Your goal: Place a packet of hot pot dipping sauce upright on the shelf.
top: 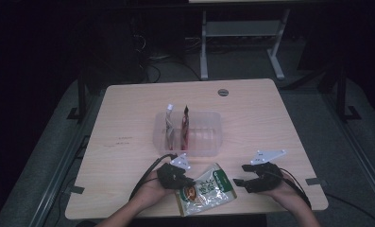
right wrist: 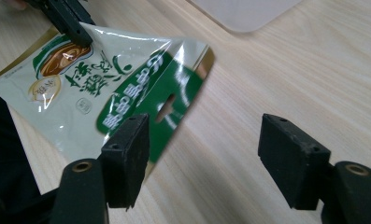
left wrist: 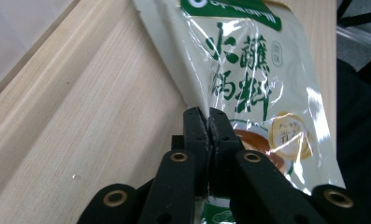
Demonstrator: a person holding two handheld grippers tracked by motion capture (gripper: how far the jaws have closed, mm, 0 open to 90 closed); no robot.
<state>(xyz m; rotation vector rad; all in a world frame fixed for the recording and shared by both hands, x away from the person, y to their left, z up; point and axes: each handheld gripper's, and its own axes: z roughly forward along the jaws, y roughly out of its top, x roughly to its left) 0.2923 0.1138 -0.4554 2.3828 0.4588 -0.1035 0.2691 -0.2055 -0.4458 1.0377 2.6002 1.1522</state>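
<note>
A cream and green sauce pouch (top: 208,190) lies near the table's front edge, its left side lifted. My left gripper (top: 187,181) is shut on that edge; in the left gripper view the jaws (left wrist: 207,122) pinch the pouch (left wrist: 248,70) at its side seam. My right gripper (top: 242,174) hovers just right of the pouch, open with nothing in it. In the right gripper view its fingers (right wrist: 126,156) stand wide apart beside the pouch's green header (right wrist: 150,100), and the left gripper (right wrist: 66,19) holds the far edge.
A clear plastic tub (top: 212,142) stands mid-table behind the grippers, with a pale packet (top: 169,126) and a red packet (top: 185,126) upright in its left half. A round grommet (top: 223,92) sits near the table's far edge. Bare wood (top: 123,123) lies left of the tub.
</note>
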